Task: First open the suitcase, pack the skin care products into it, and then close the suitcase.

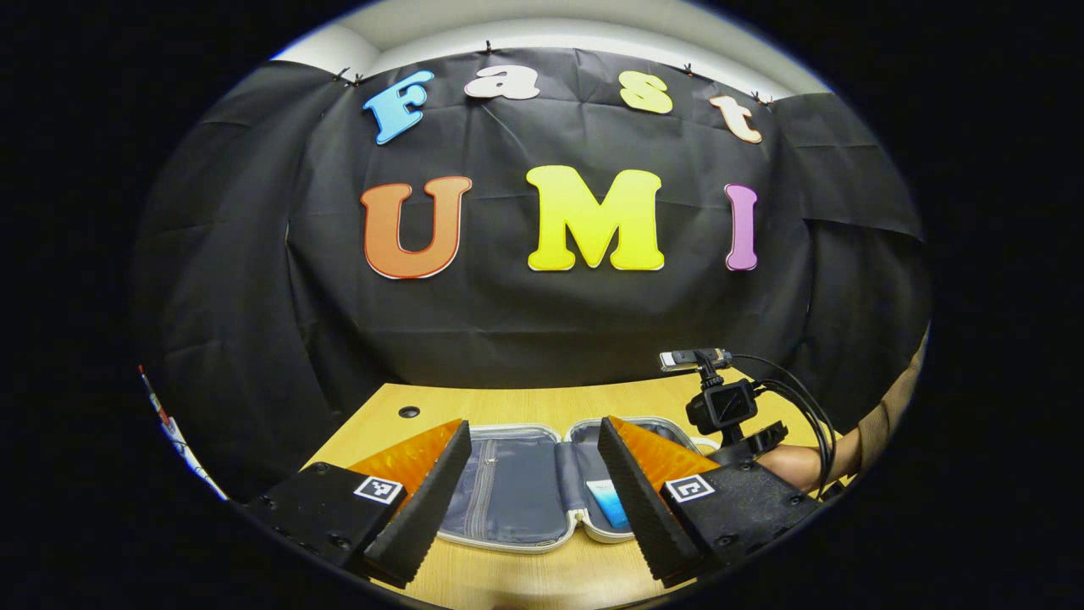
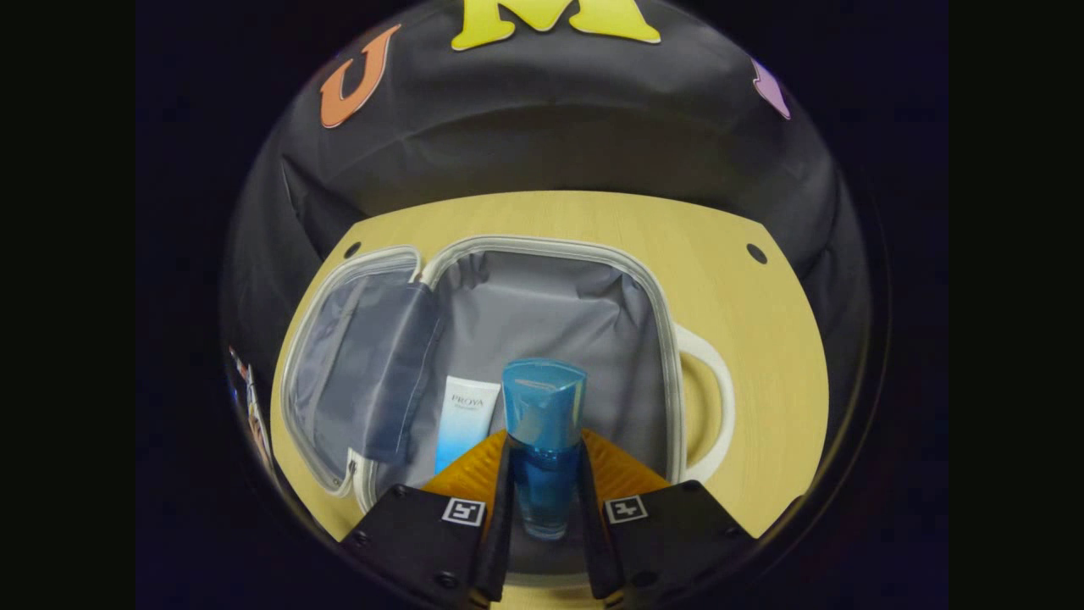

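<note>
The small white suitcase lies open on the wooden table, grey lining up, its lid folded out to the left. A white and blue tube lies flat in the main half. My right gripper is shut on a blue bottle, held upright just above the lining beside the tube. In the left gripper view my left gripper stands open and holds nothing, hovering near the front rim of the suitcase, where the tube shows between its fingers.
The suitcase's white handle sticks out to the right over bare table. In the left gripper view the other gripper's camera and cables and the hand holding it are at the right. The black cloth wall stands behind the table.
</note>
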Available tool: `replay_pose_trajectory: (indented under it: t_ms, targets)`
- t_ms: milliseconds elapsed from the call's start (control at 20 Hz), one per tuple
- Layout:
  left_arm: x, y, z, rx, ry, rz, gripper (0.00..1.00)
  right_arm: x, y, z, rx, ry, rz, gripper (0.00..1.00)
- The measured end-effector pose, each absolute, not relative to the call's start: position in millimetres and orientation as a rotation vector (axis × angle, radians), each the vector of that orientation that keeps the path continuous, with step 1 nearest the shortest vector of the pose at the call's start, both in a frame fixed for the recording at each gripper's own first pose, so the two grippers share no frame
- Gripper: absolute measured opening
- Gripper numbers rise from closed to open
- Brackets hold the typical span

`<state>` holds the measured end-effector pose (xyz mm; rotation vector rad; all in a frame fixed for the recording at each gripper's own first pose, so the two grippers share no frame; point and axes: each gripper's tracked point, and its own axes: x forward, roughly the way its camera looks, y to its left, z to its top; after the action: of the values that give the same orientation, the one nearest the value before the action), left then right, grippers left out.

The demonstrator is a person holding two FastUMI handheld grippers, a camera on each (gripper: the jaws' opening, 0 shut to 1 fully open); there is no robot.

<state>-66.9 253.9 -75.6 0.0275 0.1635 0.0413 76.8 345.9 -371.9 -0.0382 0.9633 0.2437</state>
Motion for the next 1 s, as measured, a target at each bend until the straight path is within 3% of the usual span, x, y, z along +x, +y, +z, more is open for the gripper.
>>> replay_pose_trajectory:
  t_ms: [350, 850, 1000]
  targets:
    - [-72.9, 273.0, -85.0, 0.023, 0.194, 0.082, 0.97, 80.0, 353.6, -401.2, -0.035, 1.042, 0.208, 0.32]
    - [-84.8, 311.5, -104.4, -0.021, 0.263, 0.165, 0.97, 77.5, 358.2, -386.4, 0.031, 1.014, 0.219, 0.44]
    - [-80.7, 327.5, -109.1, -0.071, 0.270, 0.169, 0.96, 78.2, 359.2, -347.3, 0.055, 0.906, 0.268, 0.69]
